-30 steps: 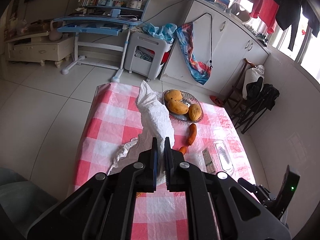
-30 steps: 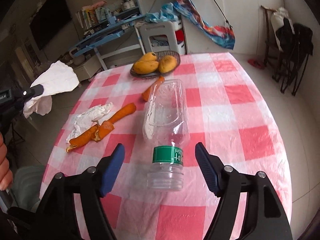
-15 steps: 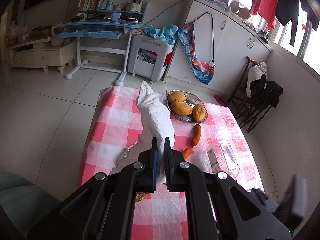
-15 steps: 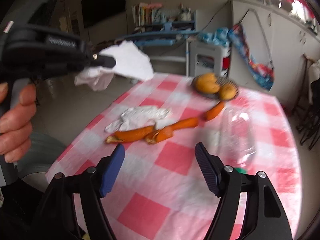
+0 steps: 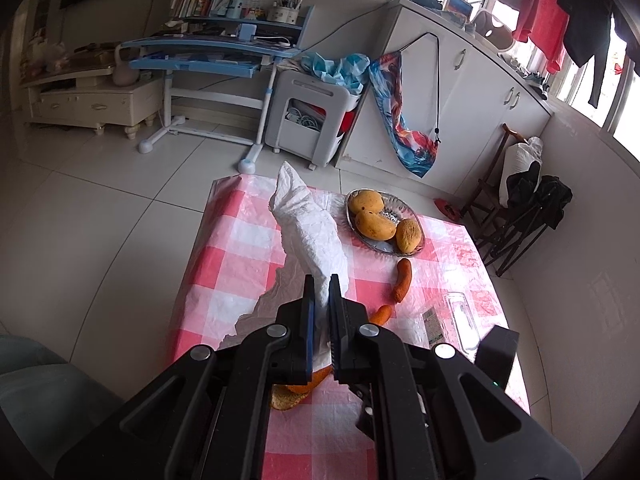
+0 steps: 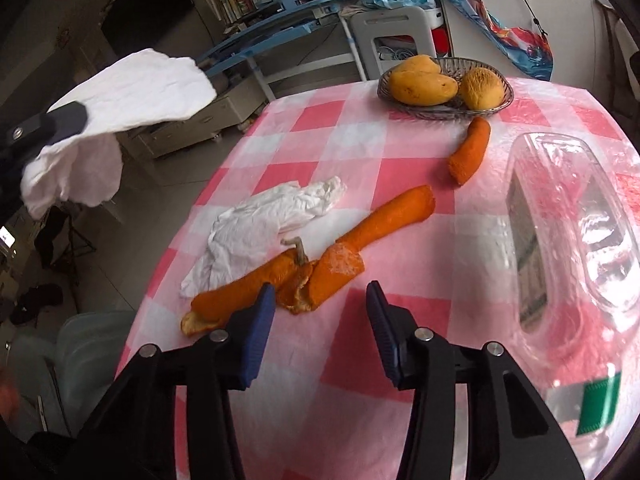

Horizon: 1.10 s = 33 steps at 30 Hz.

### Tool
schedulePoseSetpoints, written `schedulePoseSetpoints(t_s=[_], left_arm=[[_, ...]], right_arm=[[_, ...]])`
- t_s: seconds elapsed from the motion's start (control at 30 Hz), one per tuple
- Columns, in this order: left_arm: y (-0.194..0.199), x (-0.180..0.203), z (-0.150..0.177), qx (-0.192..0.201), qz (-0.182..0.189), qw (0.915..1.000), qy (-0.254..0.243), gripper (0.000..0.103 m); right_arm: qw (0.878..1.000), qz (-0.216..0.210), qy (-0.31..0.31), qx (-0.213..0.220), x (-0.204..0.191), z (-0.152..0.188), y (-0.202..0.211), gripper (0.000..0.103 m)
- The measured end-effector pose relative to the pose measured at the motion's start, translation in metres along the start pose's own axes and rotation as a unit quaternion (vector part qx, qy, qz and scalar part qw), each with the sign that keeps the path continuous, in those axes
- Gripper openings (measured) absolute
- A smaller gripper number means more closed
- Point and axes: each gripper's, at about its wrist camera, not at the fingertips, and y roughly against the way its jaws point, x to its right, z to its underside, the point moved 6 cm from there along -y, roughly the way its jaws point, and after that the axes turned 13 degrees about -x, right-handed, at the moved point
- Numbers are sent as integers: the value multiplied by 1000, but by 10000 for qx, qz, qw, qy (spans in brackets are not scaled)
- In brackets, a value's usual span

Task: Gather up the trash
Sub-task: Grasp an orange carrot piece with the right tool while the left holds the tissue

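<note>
My left gripper [image 5: 320, 284] is shut on a crumpled white tissue [image 5: 308, 232] and holds it in the air above the table's left edge; the tissue [image 6: 132, 92] also shows at the left of the right wrist view. My right gripper [image 6: 320, 296] is open and empty, low over the pink checked tablecloth [image 6: 328, 120], just short of the orange peel strips [image 6: 304, 268]. A second white tissue [image 6: 264, 224] lies beside the peels. Another peel piece [image 6: 470, 150] lies farther back. A clear plastic bottle [image 6: 576, 216] with a green label lies on its side at the right.
A glass bowl [image 6: 504, 102] with three mangoes [image 6: 424, 84] stands at the table's far end. A pale bin [image 6: 76, 360] stands on the floor by the table's near left corner. A desk, a white cart and cabinets stand beyond the table.
My right gripper has swung left from the bottle and come down toward the peels. My left gripper, still holding the tissue, has drawn back from the table a little.
</note>
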Motion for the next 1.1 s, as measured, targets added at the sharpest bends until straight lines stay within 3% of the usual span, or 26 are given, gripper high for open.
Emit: schedulePoseSetpoints(t_s=[0.1, 0.37, 0.77, 0.8, 0.87, 1.0, 1.1], left_arm=[[-2, 2, 1, -24, -28, 10000, -44, 6], [-3, 4, 1, -43, -97, 9999, -104, 6], [-8, 5, 3, -84, -155, 9998, -96, 6], [-8, 5, 3, -86, -150, 9998, -82, 6], [-8, 5, 3, -85, -151, 9998, -84, 6], [-7, 6, 3, -79, -153, 9998, -120, 6], [-7, 7, 3, -80, -165, 9997, -147, 6]], right_arm=[[9999, 111, 47, 36, -1, -6, -3, 44], [9988, 186, 440, -116, -4, 3, 7, 20], [9987, 263, 403, -170, 8, 9, 19, 18], [9987, 248, 400, -182, 7, 8, 18, 20], [9988, 284, 376, -151, 7, 6, 15, 38], [9980, 430, 410, -196, 8, 5, 4, 37], [9965, 590, 563, -203, 7, 6, 4, 22]])
